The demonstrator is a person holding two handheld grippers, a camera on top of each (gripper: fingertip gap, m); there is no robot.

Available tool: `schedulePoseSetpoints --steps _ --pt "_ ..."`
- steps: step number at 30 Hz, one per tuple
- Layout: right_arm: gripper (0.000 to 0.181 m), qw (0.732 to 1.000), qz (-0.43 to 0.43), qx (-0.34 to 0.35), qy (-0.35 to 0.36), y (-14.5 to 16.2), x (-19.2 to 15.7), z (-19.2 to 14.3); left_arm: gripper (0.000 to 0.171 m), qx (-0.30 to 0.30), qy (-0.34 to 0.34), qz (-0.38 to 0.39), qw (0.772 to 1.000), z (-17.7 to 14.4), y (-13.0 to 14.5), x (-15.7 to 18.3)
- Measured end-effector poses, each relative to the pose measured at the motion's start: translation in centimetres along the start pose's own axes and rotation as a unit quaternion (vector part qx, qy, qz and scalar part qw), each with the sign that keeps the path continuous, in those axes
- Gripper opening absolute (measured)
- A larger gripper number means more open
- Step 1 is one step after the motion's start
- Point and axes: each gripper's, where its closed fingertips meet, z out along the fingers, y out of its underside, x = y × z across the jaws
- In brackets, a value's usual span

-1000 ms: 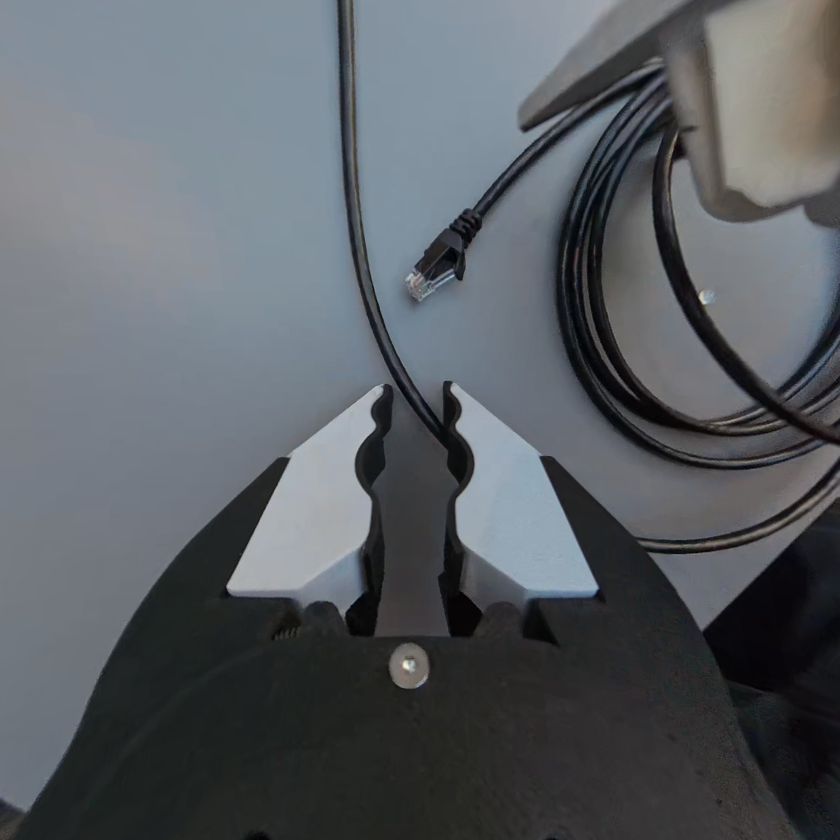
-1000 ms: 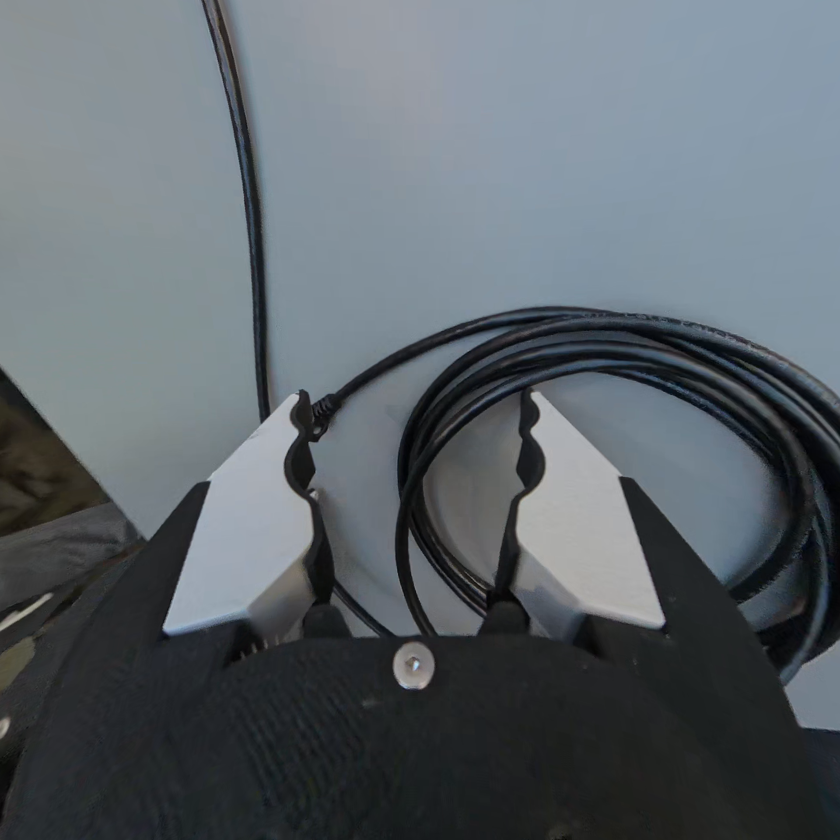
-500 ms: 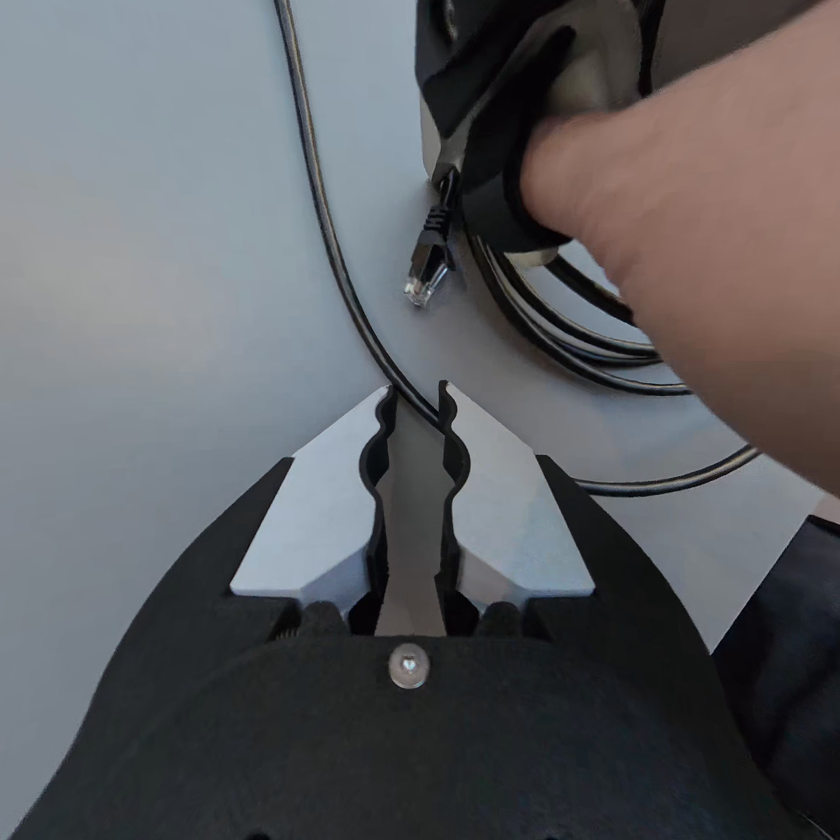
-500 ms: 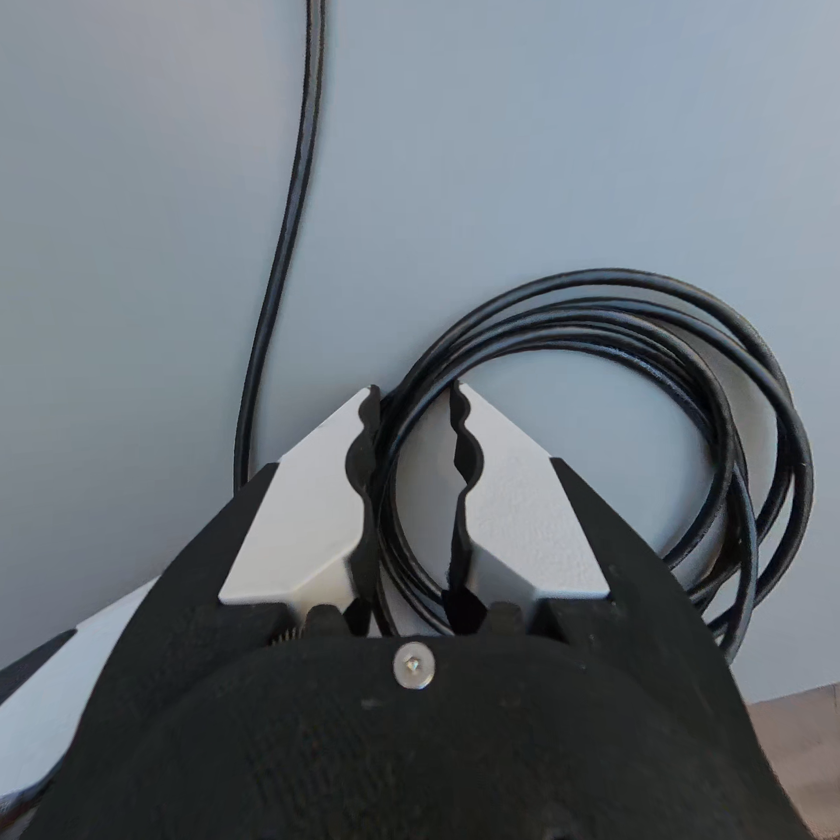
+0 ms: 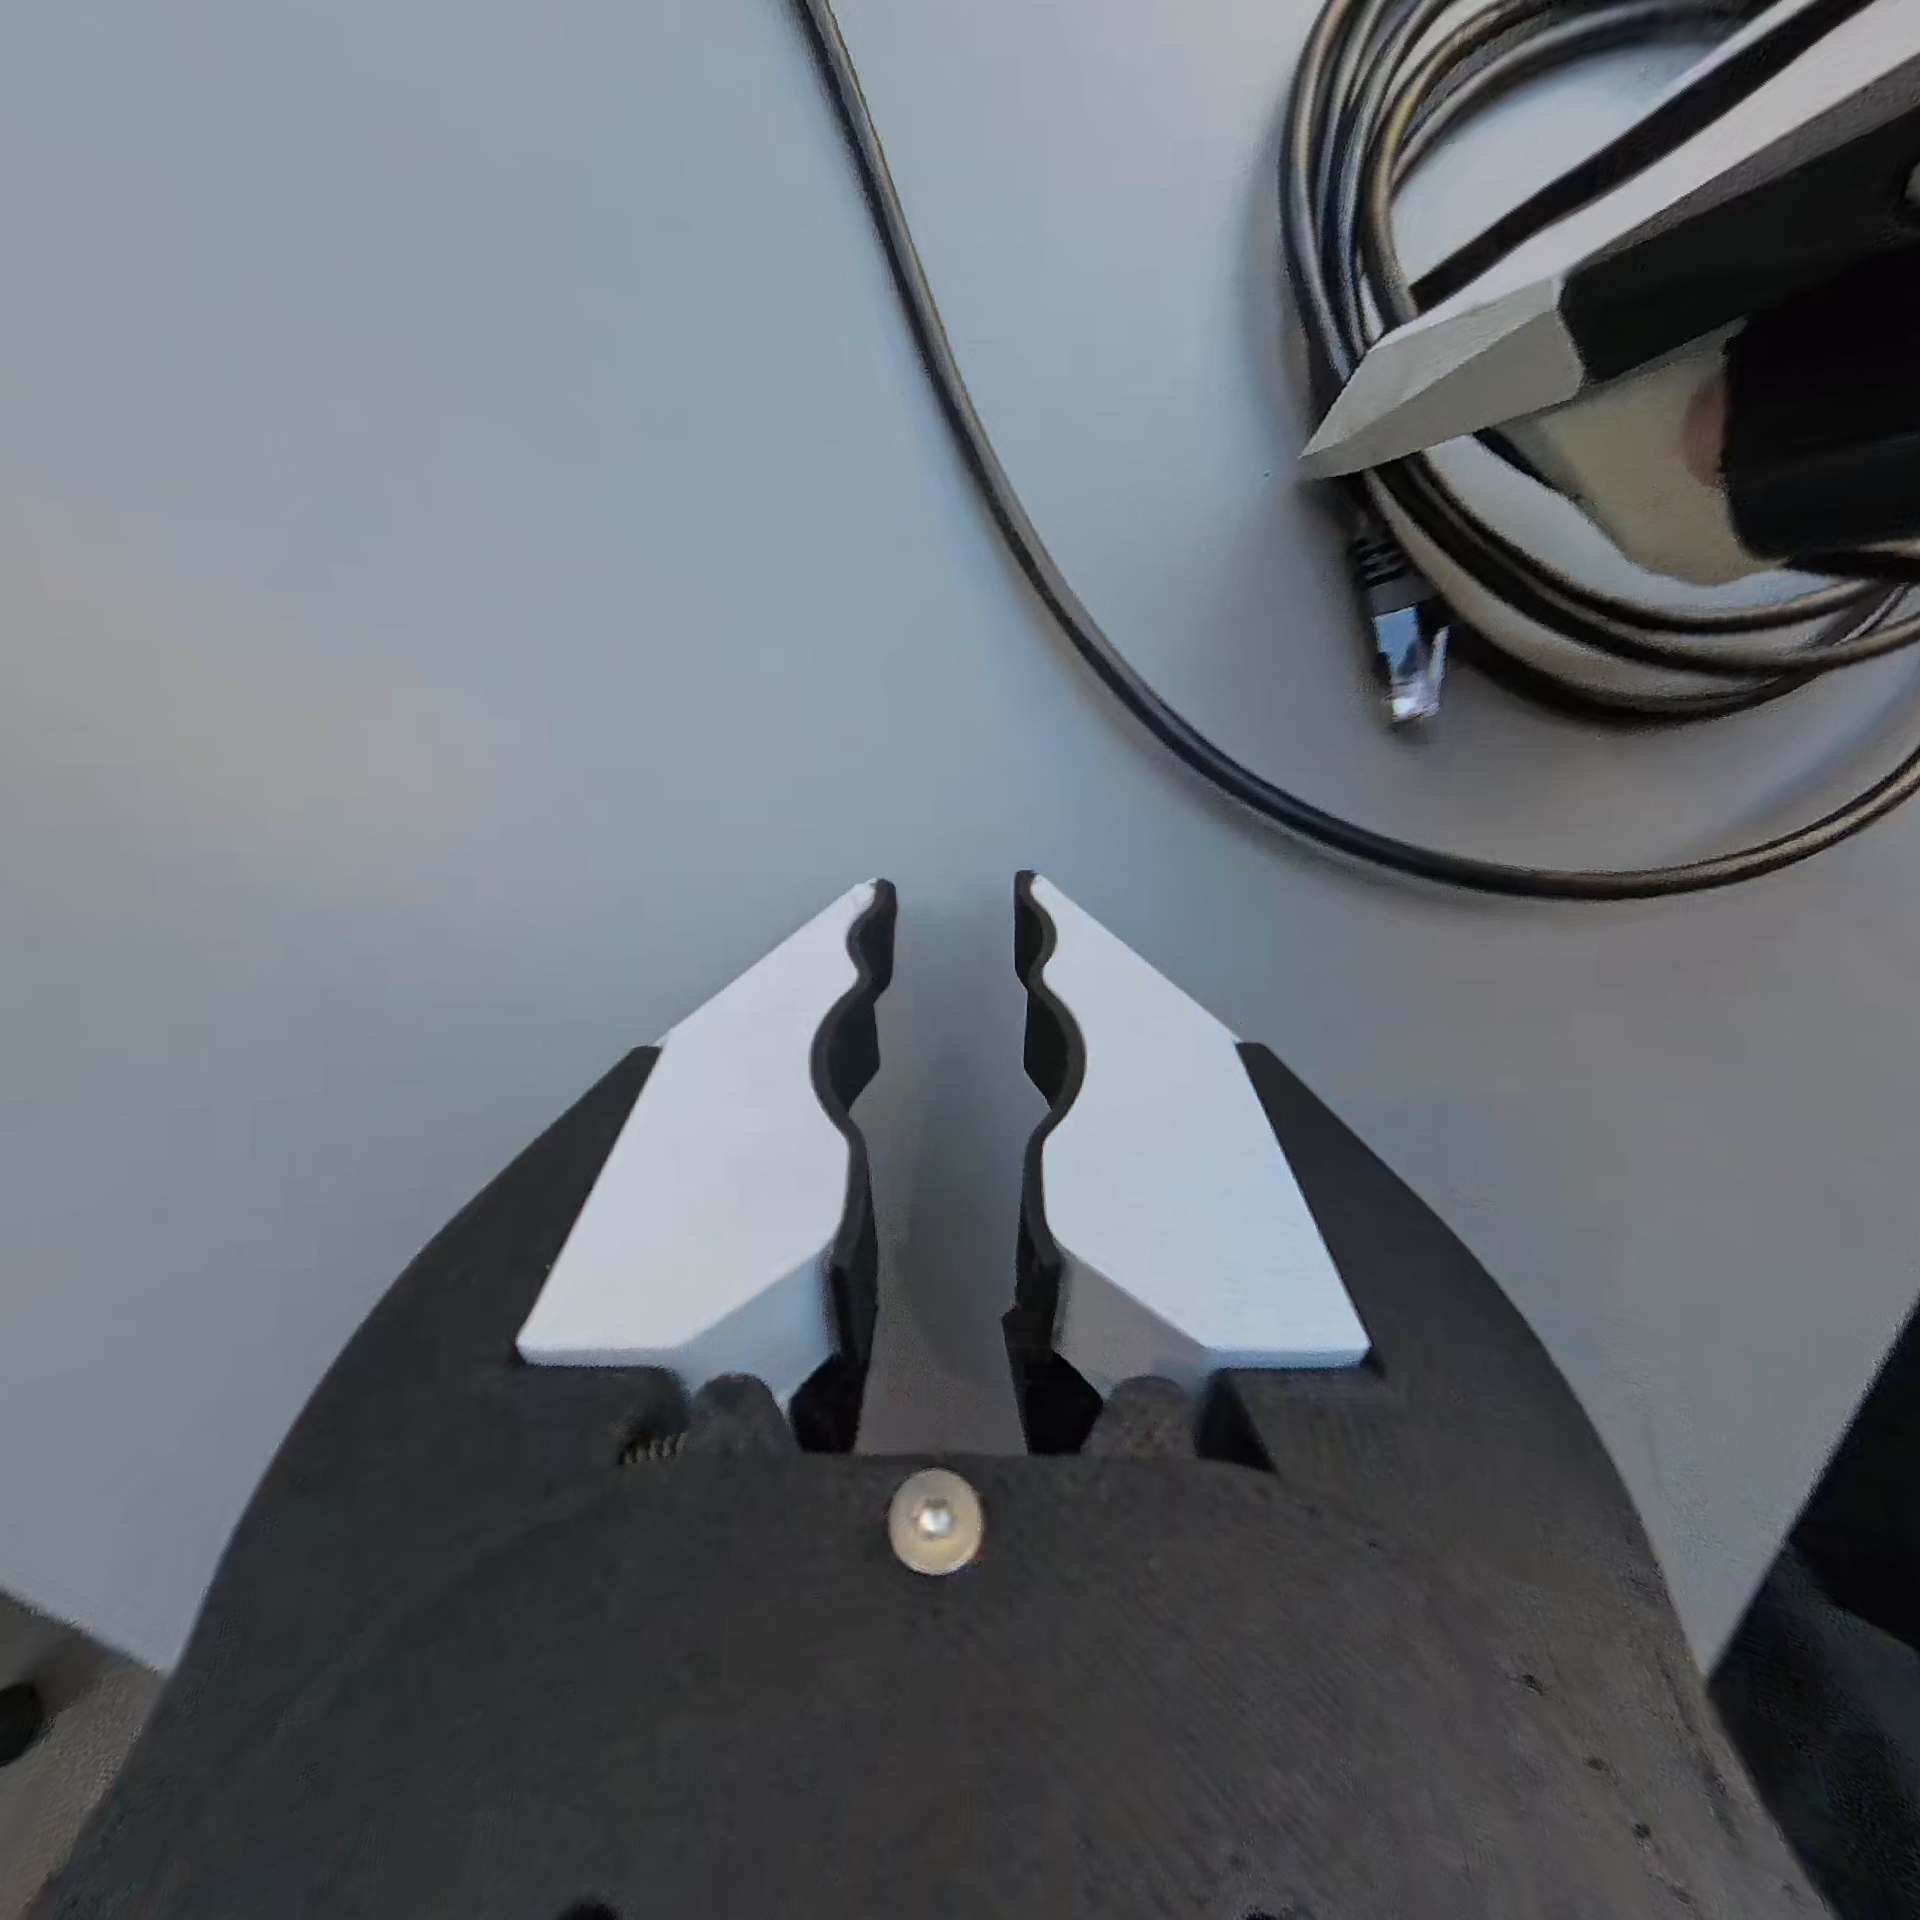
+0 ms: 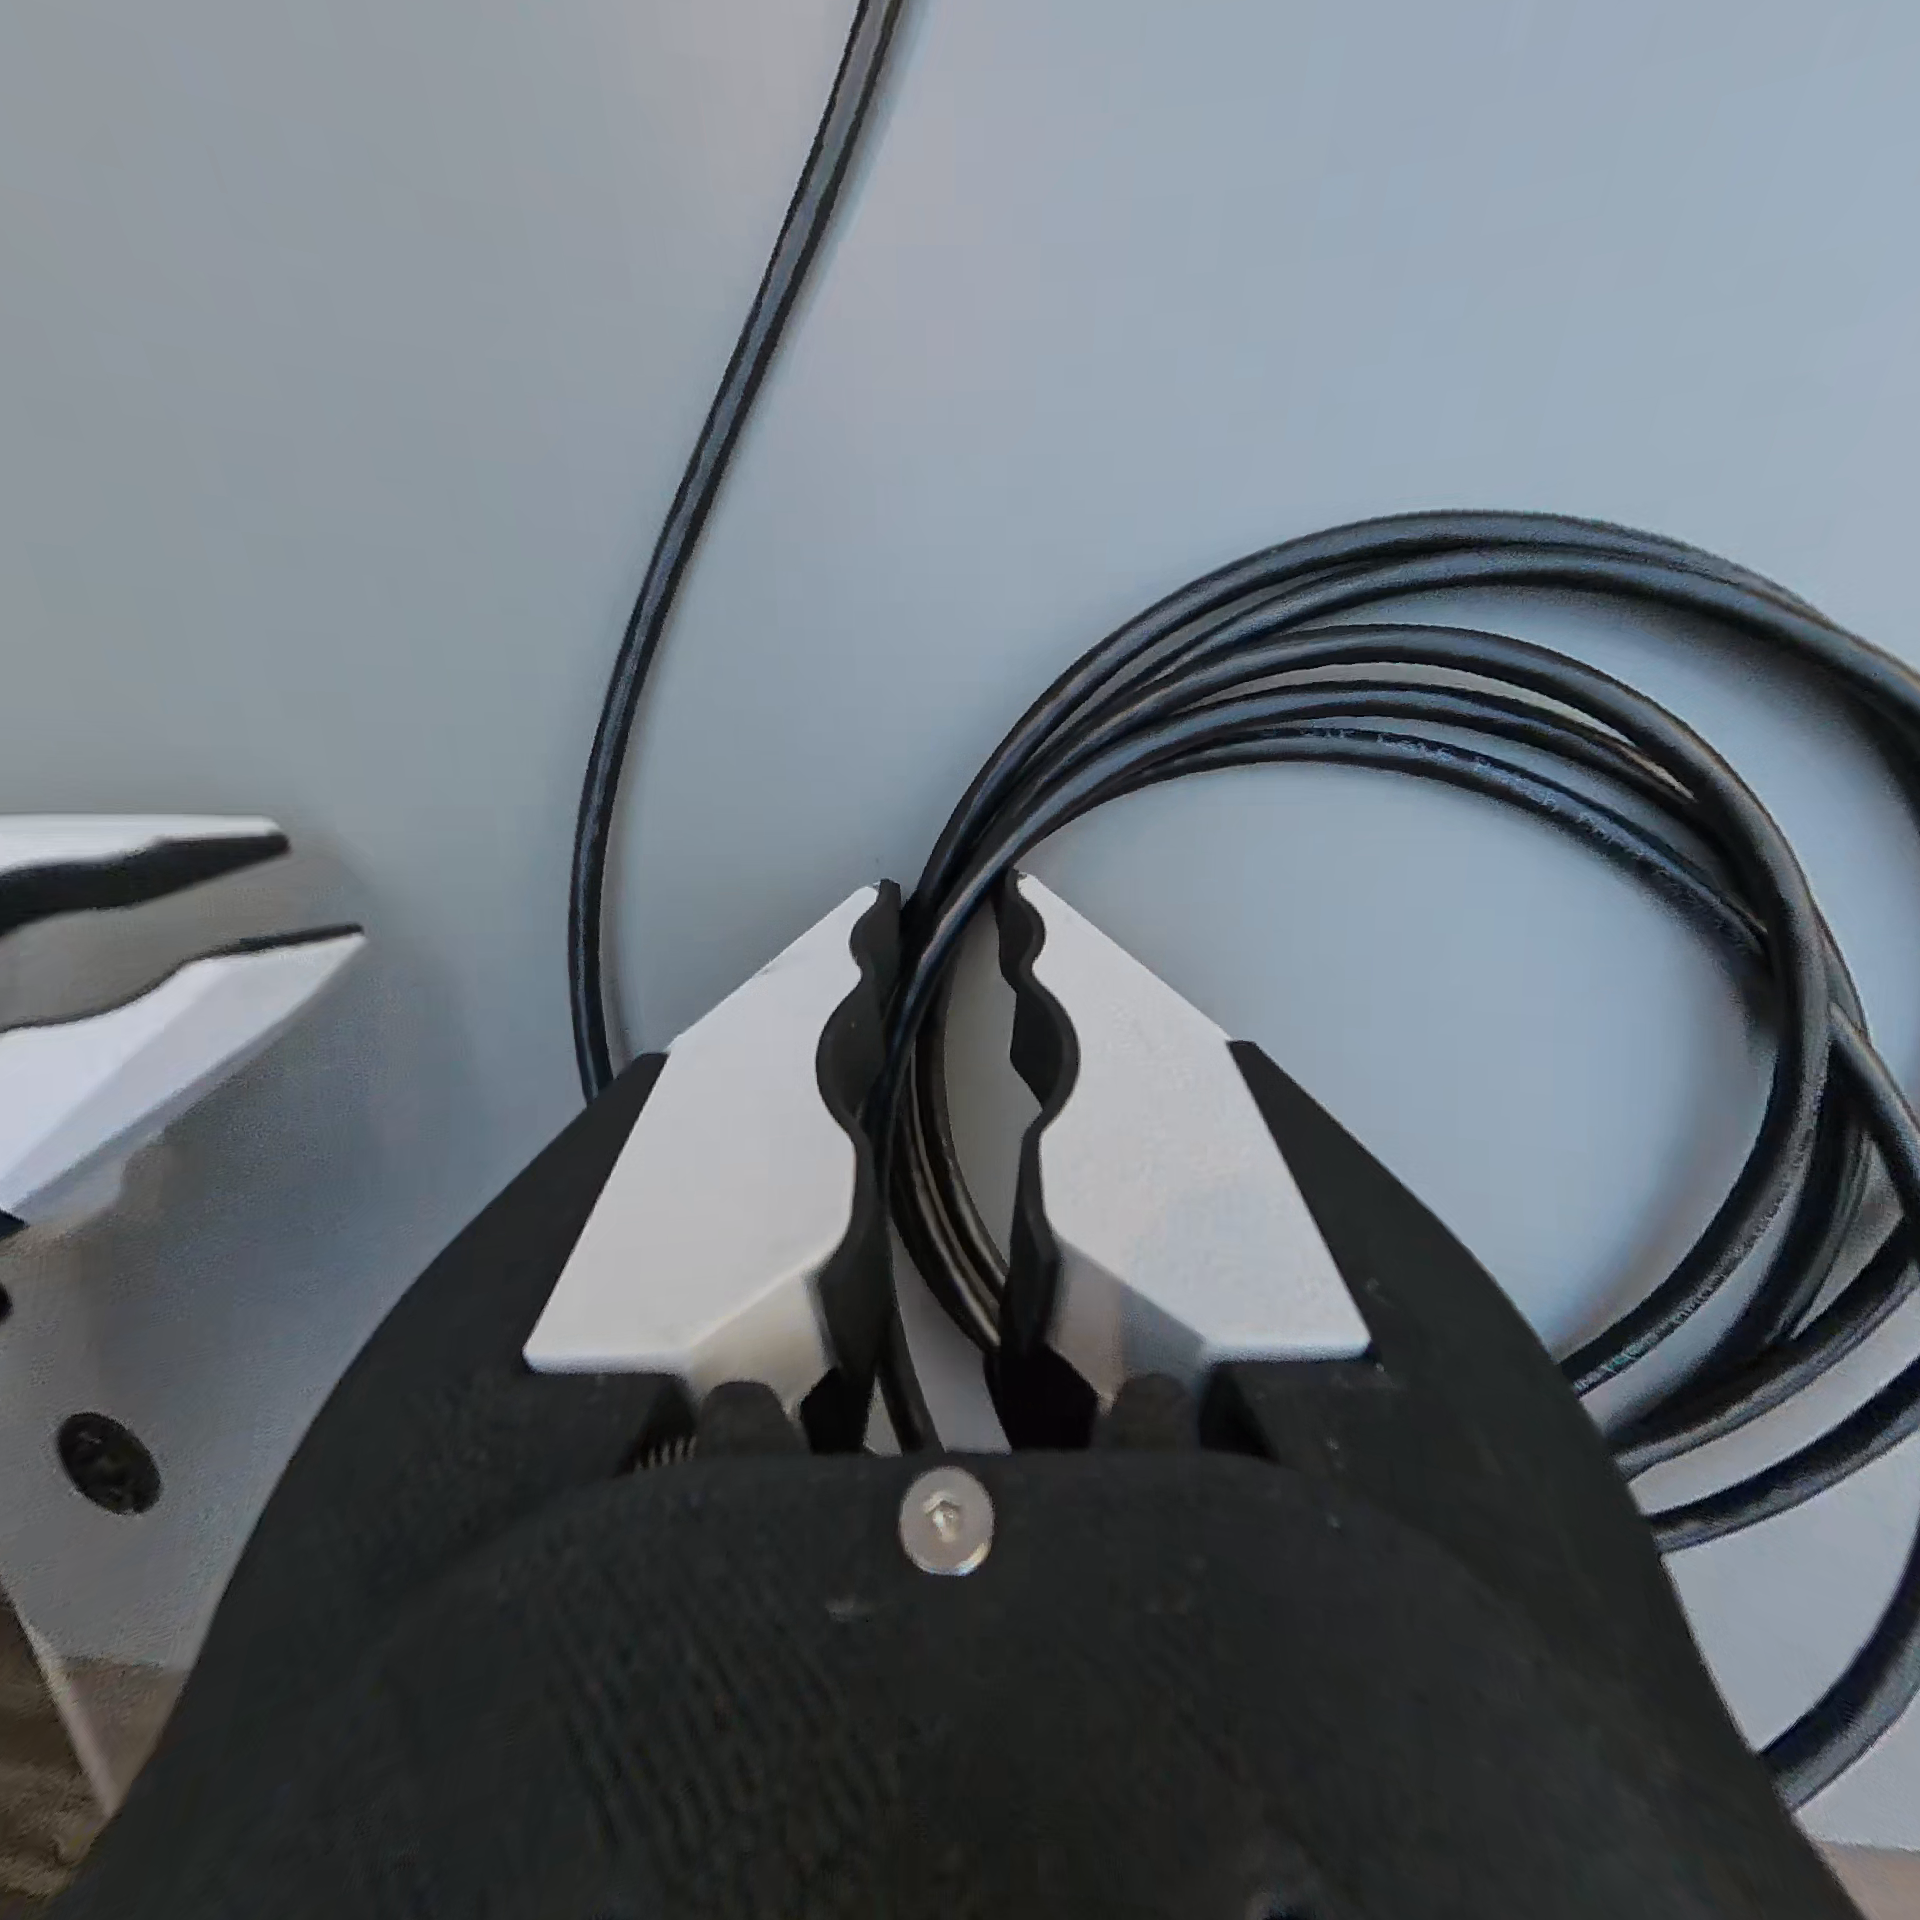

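On the grey bench [image 5: 364, 520], the coiled black cable [image 6: 1558, 790] has several strands clenched in the right hand-held gripper [image 6: 951, 894], while the left hand-held gripper [image 5: 954, 894], released and empty, sits apart from the coil, whose plug [image 5: 1405, 655] lies alongside.

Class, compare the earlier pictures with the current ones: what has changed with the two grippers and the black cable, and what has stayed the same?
The right gripper narrowed its jaws from wide open onto several strands of the cable coil. The left gripper drew back from the loose cable strand that ran between its fingertips; its gap is now empty. The plug remains loose beside the coil on the grey table.
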Motion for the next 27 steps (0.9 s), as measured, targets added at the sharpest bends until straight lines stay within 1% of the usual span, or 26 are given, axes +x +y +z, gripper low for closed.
schedulePoseSetpoints --steps 3,7,11,15,20,27 --pt "0.015 1.000 -0.020 -0.004 0.003 0.2 0.0 -0.1 0.019 -0.008 -0.041 0.067 0.997 -0.4 -0.7 -0.9" --pt "0.015 1.000 -0.019 -0.005 -0.004 0.2 -0.1 -0.1 0.019 -0.015 -0.051 0.103 0.993 -0.1 -1.4 -0.2" --pt "0.015 0.999 -0.030 -0.008 -0.012 0.5 -0.1 -0.2 0.018 -0.016 -0.049 0.106 0.993 0.3 -1.6 0.6" --pt "0.015 0.999 -0.048 -0.007 -0.024 0.9 -0.2 -0.3 0.017 -0.018 -0.028 0.092 0.995 0.9 -1.8 1.4" --pt "0.015 0.997 -0.069 -0.009 -0.045 1.5 -0.3 -0.5 0.015 -0.017 -0.041 0.128 0.991 1.1 -3.0 1.6" --pt "0.014 0.994 -0.104 -0.012 -0.040 1.9 -0.4 -0.6 0.015 -0.024 -0.051 0.131 0.990 1.3 -3.6 1.2"
